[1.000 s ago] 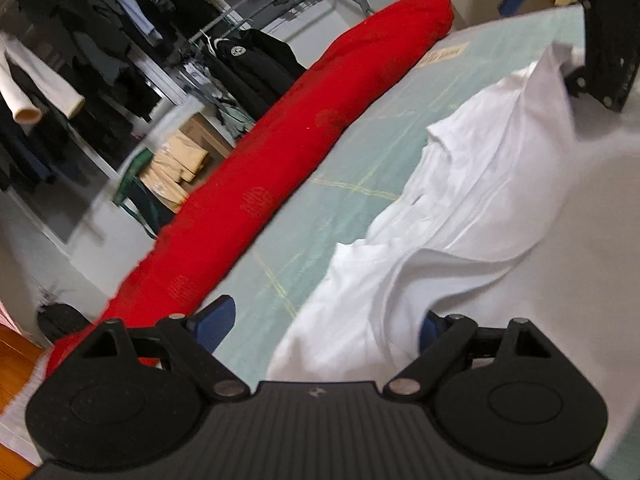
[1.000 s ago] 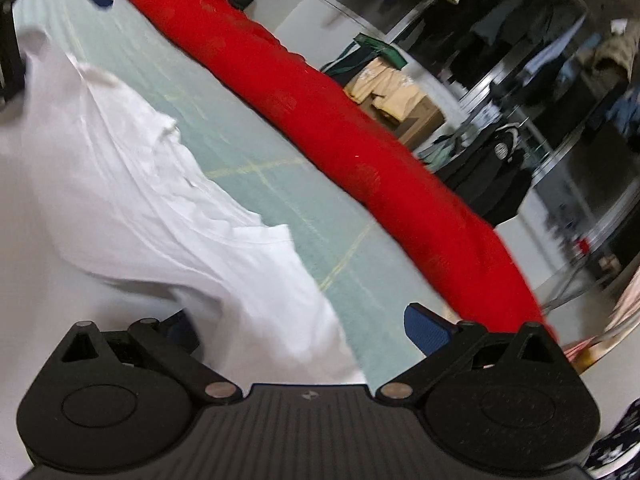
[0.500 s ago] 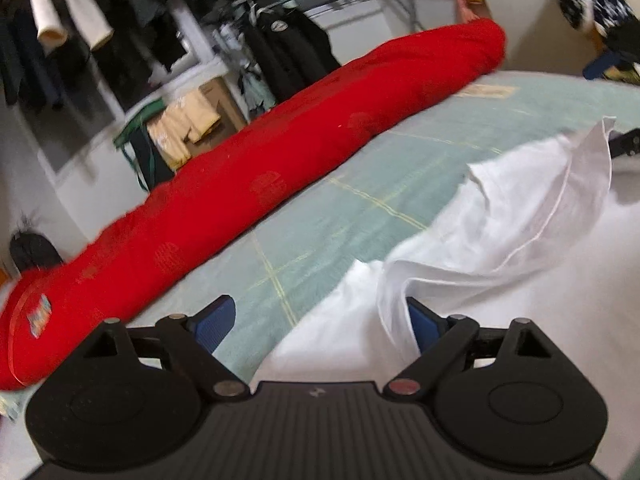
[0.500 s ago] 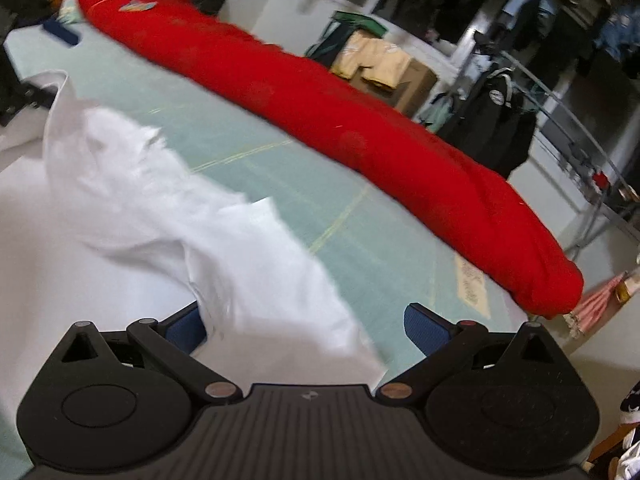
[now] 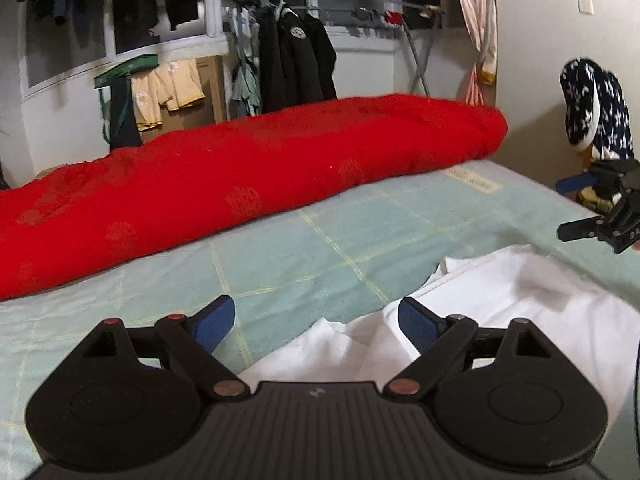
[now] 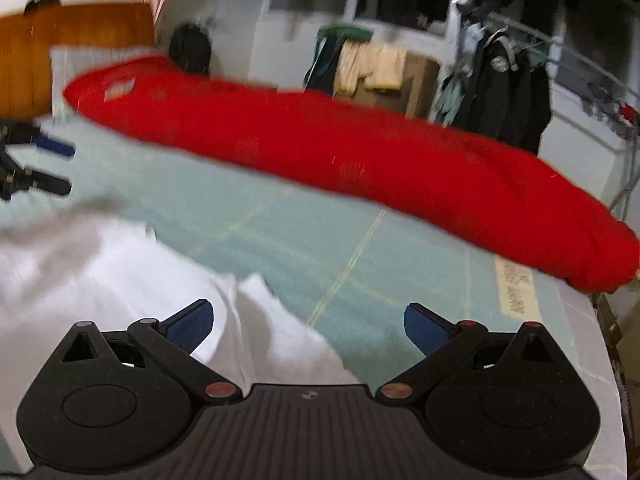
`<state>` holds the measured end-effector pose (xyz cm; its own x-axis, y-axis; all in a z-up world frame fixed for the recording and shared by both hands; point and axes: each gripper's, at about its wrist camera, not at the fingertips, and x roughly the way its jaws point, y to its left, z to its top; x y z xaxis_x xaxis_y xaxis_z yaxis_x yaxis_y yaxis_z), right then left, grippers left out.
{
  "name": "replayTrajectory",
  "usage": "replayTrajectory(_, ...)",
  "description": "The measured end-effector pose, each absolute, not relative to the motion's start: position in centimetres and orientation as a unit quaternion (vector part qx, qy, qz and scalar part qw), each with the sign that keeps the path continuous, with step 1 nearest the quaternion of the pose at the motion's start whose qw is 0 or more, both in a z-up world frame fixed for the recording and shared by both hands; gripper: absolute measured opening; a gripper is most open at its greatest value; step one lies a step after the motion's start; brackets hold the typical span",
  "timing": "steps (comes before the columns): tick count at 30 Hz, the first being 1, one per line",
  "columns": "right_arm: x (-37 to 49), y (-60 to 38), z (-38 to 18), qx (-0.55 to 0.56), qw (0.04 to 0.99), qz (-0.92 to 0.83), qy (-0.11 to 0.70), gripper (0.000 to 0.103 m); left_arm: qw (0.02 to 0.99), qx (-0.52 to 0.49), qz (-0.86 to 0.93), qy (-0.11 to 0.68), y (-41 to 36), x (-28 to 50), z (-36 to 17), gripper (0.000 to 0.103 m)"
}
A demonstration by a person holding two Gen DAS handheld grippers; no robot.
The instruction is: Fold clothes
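Note:
A white garment [image 5: 520, 312] lies crumpled on the pale green bed sheet [image 5: 320, 248]; in the right wrist view the garment [image 6: 100, 264] is blurred. My left gripper [image 5: 316, 324] is open just above the garment's near edge, with nothing clamped between its blue pads. My right gripper [image 6: 308, 324] is open too, over a fold of the white cloth. Each gripper shows in the other's view, with fingers apart and held above the sheet: the right gripper [image 5: 568, 210] at the right edge, the left gripper [image 6: 52, 164] at the left edge.
A long red rolled quilt [image 5: 240, 184] lies along the far side of the bed [image 6: 340, 160]. Behind it hang dark jackets on a rack [image 5: 296, 64], beside a cardboard box [image 5: 208, 84] draped with yellow cloth. A wooden headboard [image 6: 80, 40] is at one end.
The raised edge of the white garment has dropped flat onto the bed. Both wrist views have tilted up toward level, and the two grippers now stand free of the cloth.

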<state>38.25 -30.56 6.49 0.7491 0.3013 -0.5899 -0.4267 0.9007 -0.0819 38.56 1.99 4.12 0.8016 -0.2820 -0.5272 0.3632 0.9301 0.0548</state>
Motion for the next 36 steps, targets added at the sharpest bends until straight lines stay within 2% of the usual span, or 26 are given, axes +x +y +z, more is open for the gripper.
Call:
replayTrajectory(6,33.2,-31.7,8.1,-0.041,0.908,0.29,0.299,0.103,0.921,0.085,-0.226,0.304,2.1,31.5,3.5,0.089)
replayTrajectory(11,29.6,-30.6,5.2,-0.03,0.867,0.362,0.341,0.103,0.88,0.103,-0.299,0.354,0.7,25.5,1.3,0.089)
replayTrajectory(15,31.1,-30.0,2.9,-0.006,0.858,0.353,0.372,0.103,0.861,0.089,-0.314,0.391,-0.7,26.2,-1.1,0.089)
replayTrajectory(19,33.7,-30.2,1.6,0.024,0.866,0.326,0.378,0.103,0.875,0.087,-0.272,0.39,-0.3,29.3,-2.0,0.089)
replayTrajectory(26,36.6,-33.1,1.3,0.058,0.902,0.249,0.347,0.103,0.921,0.042,-0.171,0.347,4.7,32.4,-1.2,0.089)
replayTrajectory(31,35.8,-33.9,1.4,0.083,0.907,0.243,0.333,0.103,0.928,0.005,-0.159,0.338,6.5,31.1,-1.4,0.089)
replayTrajectory(36,32.6,-32.8,1.8,0.062,0.904,0.274,0.322,0.103,0.914,0.037,-0.189,0.357,4.7,28.5,-3.3,0.089)
